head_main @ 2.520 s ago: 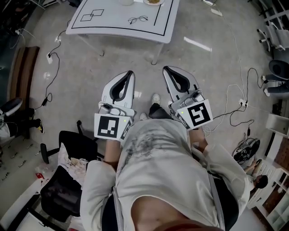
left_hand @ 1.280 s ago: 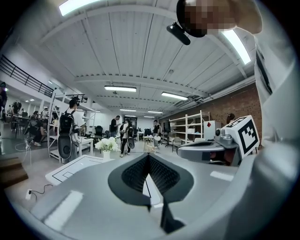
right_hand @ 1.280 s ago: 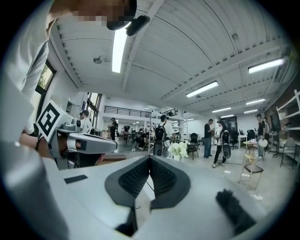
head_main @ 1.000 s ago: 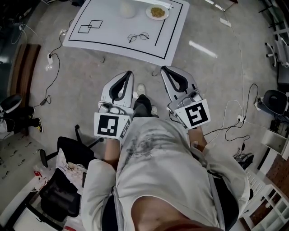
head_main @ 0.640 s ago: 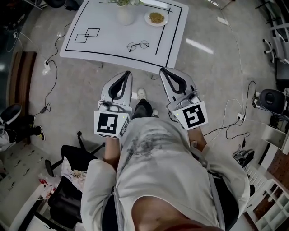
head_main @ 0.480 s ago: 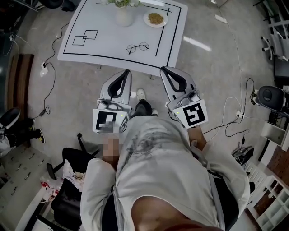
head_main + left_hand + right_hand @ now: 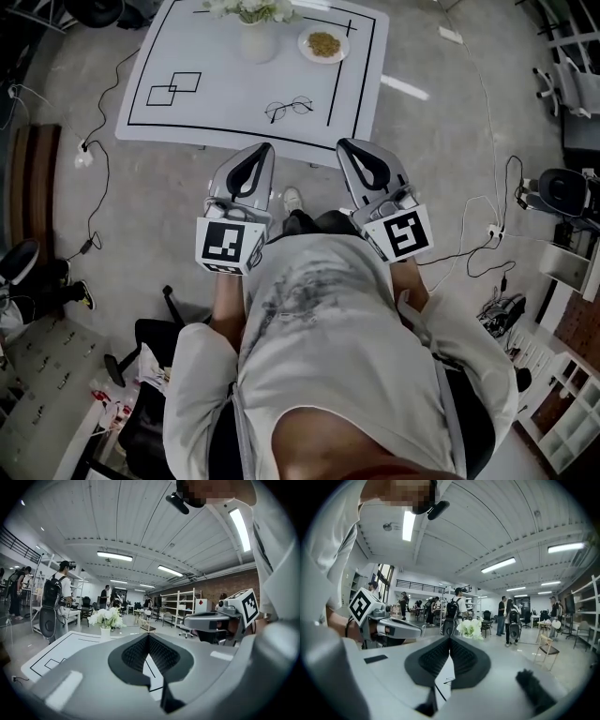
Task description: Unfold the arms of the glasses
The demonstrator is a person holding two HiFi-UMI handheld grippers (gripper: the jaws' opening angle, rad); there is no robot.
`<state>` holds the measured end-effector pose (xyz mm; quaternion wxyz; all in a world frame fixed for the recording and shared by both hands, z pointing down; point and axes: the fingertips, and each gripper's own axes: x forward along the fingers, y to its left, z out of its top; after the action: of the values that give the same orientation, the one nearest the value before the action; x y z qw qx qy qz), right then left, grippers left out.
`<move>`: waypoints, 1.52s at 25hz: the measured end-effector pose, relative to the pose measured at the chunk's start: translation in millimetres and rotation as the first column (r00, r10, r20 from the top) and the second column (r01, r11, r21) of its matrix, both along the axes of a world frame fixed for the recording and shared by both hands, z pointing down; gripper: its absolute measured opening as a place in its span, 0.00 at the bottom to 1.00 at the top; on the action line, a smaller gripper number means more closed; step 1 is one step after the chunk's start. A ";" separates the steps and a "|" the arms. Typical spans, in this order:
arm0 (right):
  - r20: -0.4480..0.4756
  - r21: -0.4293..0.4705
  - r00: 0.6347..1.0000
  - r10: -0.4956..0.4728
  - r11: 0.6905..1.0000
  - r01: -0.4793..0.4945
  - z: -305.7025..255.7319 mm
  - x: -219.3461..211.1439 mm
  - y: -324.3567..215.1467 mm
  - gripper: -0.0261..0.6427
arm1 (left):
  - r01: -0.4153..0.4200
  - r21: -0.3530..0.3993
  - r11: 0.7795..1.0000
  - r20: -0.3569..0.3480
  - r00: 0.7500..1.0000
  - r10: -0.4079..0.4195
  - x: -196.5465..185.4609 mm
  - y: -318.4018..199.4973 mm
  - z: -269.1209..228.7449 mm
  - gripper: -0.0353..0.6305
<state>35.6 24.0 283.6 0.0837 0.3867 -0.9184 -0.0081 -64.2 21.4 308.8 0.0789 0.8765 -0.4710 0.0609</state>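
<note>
Glasses [image 7: 288, 109] lie on the white table [image 7: 169, 117], right of centre, nearer its near edge. Vase of white flowers [image 7: 257, 37] and plate of food [image 7: 323, 44] stand by the far edge. Left gripper [image 7: 262, 151] and right gripper [image 7: 345, 146] are both clenched, empty, side by side at the near edge, apart from the glasses.

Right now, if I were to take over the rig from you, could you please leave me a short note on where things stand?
Left hand-held gripper: shut, empty, held in front of the torso, short of the table.
Right hand-held gripper: shut, empty, beside the left one.
Glasses: lying on the white table, towards its near edge; a vase of flowers and a plate of food stand beyond them.
Done: nothing; the glasses are untouched. They are too small here to tell how the arms lie.
Left: reach the table, grip the glasses, unfold both arms.
</note>
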 end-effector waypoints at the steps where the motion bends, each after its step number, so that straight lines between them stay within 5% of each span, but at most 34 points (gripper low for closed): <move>1: -0.002 -0.006 1.000 0.004 1.000 -0.004 2.5 -0.7 -1.7 0.06 | -0.007 -0.004 1.000 0.003 1.000 0.007 -1.6 -2.4 2.9 0.07; 27: -0.036 -0.085 0.999 0.003 0.996 -0.006 54.9 -2.6 -70.2 0.06 | -0.059 -0.106 0.993 0.074 0.995 0.067 -9.8 -65.1 70.1 0.07; 38: -0.119 -0.120 0.991 -0.063 0.992 0.048 82.9 -11.5 -104.2 0.06 | -0.055 -0.170 0.984 0.090 0.993 0.071 -8.2 -93.3 104.0 0.07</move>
<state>24.1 -80.2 366.5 0.1619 0.3542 -0.9209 0.0195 -72.3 -71.9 412.8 0.1277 0.8773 -0.4395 0.1447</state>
